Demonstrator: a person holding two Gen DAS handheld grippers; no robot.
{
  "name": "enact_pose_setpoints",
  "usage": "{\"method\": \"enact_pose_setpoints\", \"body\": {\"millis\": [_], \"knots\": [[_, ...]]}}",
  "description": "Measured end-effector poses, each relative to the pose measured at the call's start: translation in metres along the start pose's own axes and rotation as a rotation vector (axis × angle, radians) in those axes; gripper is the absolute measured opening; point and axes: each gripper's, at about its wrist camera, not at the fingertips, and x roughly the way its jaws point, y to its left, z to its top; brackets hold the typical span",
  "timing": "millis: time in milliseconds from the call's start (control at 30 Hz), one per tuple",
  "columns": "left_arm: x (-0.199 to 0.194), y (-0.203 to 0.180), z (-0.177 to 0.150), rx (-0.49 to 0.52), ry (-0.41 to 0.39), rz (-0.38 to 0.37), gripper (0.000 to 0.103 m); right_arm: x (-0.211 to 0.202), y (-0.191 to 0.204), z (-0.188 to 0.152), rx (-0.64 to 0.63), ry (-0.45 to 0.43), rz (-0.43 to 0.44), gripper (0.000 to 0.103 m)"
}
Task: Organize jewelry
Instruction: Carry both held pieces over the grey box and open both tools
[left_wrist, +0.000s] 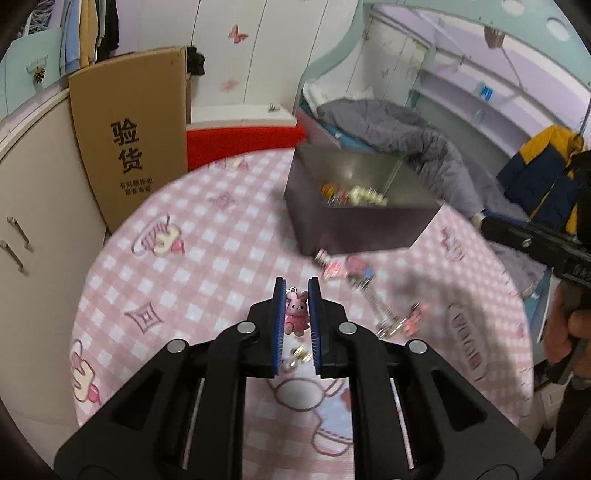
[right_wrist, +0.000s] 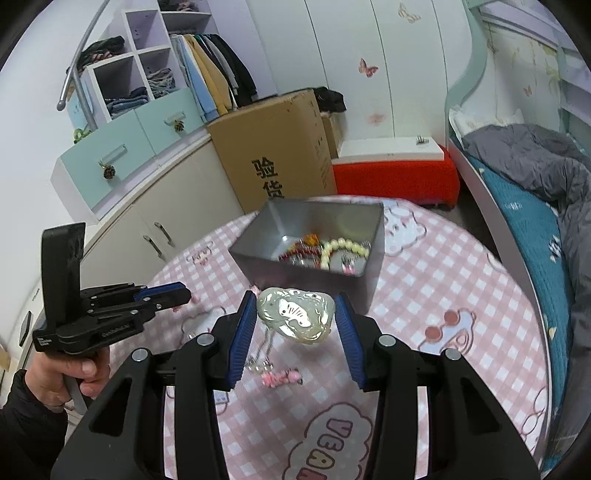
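My left gripper (left_wrist: 296, 291) is shut on a small pink bunny charm (left_wrist: 296, 312), held above the pink checked tablecloth (left_wrist: 192, 258). My right gripper (right_wrist: 295, 299) is shut on a pale green jade pendant (right_wrist: 295, 315), held in the air in front of the grey metal box (right_wrist: 365, 273). The box (left_wrist: 354, 229) holds a cream bead bracelet (right_wrist: 343, 247) and red beads (right_wrist: 301, 251). Loose hair clips and a pink trinket (right_wrist: 282, 376) lie on the cloth; they also show in the left wrist view (left_wrist: 391, 317). The left gripper shows in the right wrist view (right_wrist: 177, 293).
A tall cardboard carton (left_wrist: 129, 147) stands behind the table on the left, with a red stool (left_wrist: 243, 144) beside it. A bed with a grey quilt (right_wrist: 535, 158) is on the right. Cream cabinets (right_wrist: 159, 214) are on the left.
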Motion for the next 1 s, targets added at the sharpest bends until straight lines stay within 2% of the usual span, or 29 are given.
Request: {"method": "enact_pose_setpoints", "body": {"millis": [300,467,633,733,767,800,833,867,933,1000], "knots": [[-0.047,-0.024,0.055,-0.002,-0.152,-0.088,0.012,-0.02,0.008,0.046,-0.055,-0.093,0.006,0.041],[-0.047,-0.05,0.095,0.045,-0.205,-0.124,0.012,-0.014,0.007,0.073,-0.071,-0.11,0.002,0.041],[-0.023,-0.064,0.121,0.058,-0.186,-0.141,0.012,0.012,-0.01,0.088,-0.008,-0.058,0.029,0.041],[0.004,-0.064,0.13,0.056,-0.122,-0.085,0.015,0.034,-0.023,0.091,0.035,-0.001,0.023,0.042],[0.01,-0.064,0.131,0.055,-0.107,-0.055,0.033,0.039,-0.028,0.091,0.051,0.012,0.017,0.046],[0.015,-0.061,0.132,0.041,-0.094,-0.016,0.053,0.043,-0.032,0.091,0.071,0.022,0.005,0.069],[0.013,-0.057,0.131,0.017,-0.112,-0.004,0.084,0.044,-0.037,0.09,0.092,0.018,-0.034,0.086],[0.009,-0.052,0.13,-0.005,-0.146,-0.004,0.094,0.042,-0.042,0.088,0.11,0.0,-0.041,0.093],[-0.001,-0.045,0.127,-0.014,-0.185,0.003,0.094,0.036,-0.048,0.084,0.139,-0.018,-0.03,0.095],[-0.005,-0.04,0.126,-0.01,-0.185,0.037,0.095,0.032,-0.051,0.08,0.158,-0.025,-0.036,0.095]]}}
